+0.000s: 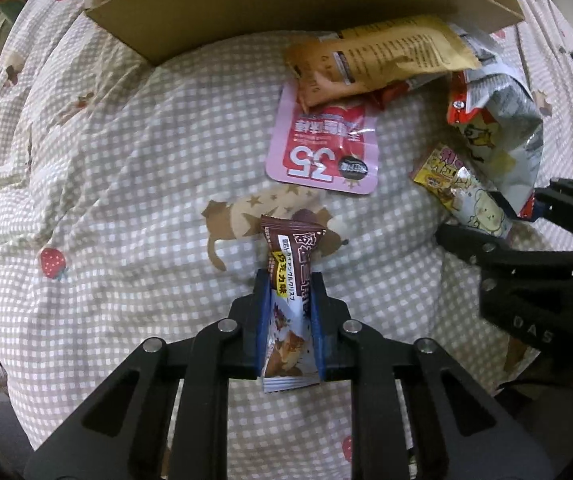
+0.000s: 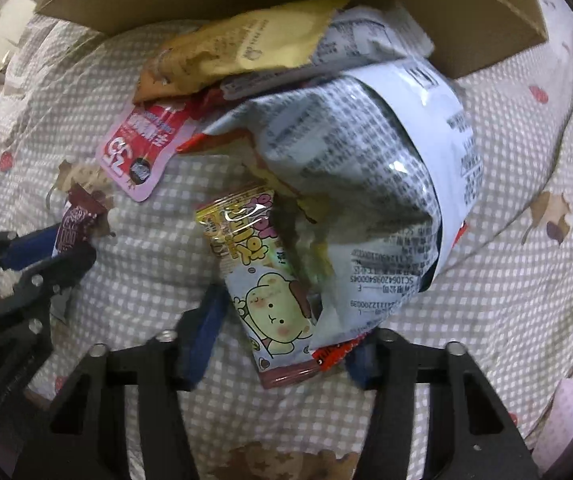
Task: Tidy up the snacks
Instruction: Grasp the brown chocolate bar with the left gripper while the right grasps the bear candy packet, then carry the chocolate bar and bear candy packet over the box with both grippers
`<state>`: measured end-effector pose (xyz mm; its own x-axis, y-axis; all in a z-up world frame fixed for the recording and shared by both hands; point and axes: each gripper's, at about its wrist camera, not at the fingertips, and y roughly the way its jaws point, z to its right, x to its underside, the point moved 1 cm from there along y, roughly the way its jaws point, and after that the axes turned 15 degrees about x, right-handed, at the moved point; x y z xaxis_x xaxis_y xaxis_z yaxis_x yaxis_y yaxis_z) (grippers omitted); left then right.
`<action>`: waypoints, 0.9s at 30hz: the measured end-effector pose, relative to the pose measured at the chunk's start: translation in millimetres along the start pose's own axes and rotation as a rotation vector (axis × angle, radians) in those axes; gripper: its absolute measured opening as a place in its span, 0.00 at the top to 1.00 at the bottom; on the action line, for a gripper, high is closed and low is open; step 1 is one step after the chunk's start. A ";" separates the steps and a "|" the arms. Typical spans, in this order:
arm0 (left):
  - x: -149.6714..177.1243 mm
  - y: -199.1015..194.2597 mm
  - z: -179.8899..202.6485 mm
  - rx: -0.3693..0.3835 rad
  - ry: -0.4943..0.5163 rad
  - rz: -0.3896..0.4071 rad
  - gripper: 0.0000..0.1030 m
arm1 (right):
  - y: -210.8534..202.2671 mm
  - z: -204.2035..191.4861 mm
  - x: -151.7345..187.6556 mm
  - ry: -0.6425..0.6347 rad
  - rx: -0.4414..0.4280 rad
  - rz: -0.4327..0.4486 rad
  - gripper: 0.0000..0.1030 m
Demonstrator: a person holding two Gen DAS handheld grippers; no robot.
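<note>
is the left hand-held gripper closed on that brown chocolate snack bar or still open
Shut on it. In the left wrist view the left hand-held gripper has both blue pads pressed against the sides of the brown chocolate snack bar, pinching its wrapper above the checked cloth.

Six snack packets [image 1: 289, 308], one cardboard box [image 1: 286, 4].

The cardboard box [image 1: 270, 12] is running off the top edge in both views, hiding what is lying inside. The tan packet [image 2: 246, 48] is covering the upper part of the pink pouch [image 1: 322, 148]. The large white bag [image 2: 366, 184] is overlapping the cartoon snack packet [image 2: 274, 300], and the right gripper [image 2: 282, 336] is blurring, its right pad mostly hiding behind the bag.
</note>
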<state>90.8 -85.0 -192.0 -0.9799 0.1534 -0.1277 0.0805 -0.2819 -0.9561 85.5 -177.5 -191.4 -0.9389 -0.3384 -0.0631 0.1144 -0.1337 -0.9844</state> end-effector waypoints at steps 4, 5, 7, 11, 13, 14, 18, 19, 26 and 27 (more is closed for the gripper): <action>-0.2 -5.1 -8.5 -0.016 -0.015 0.011 0.86 | -8.9 4.3 1.5 0.019 -0.035 0.008 0.73; -0.8 -11.6 -16.4 -0.015 -0.020 0.012 0.86 | -11.5 4.3 2.6 0.025 -0.046 0.011 0.73; -0.2 -12.5 -22.1 -0.015 -0.034 0.020 0.86 | -17.8 6.5 5.7 0.029 -0.062 0.018 0.73; 3.8 -19.2 -34.5 -0.020 -0.056 0.042 0.86 | -30.0 3.9 19.3 0.008 -0.082 0.037 0.73; 7.5 -25.5 -39.4 -0.022 -0.067 0.055 0.86 | -35.7 -1.4 24.6 -0.001 -0.120 0.042 0.73; 10.6 -28.6 -41.4 -0.023 -0.072 0.060 0.86 | -40.3 -1.8 29.7 -0.005 -0.137 0.047 0.73; 20.4 -45.5 -47.1 -0.035 -0.111 0.084 0.86 | -59.4 -11.5 42.6 -0.005 -0.225 0.083 0.73; 21.6 -48.6 -49.0 -0.039 -0.120 0.091 0.86 | -65.3 -12.0 45.2 -0.005 -0.247 0.097 0.73; 40.4 -90.2 -57.1 -0.070 -0.151 0.167 0.86 | -87.0 13.2 34.6 0.026 -0.301 0.196 0.73; 41.9 -97.8 -59.1 -0.064 -0.166 0.193 0.86 | -95.0 17.5 35.9 0.036 -0.293 0.240 0.73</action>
<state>52.7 5.0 -119.5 -0.9613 -0.0561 -0.2699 0.2755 -0.2292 -0.9336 46.7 -193.3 -97.3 -0.9080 -0.2943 -0.2981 0.2393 0.2195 -0.9458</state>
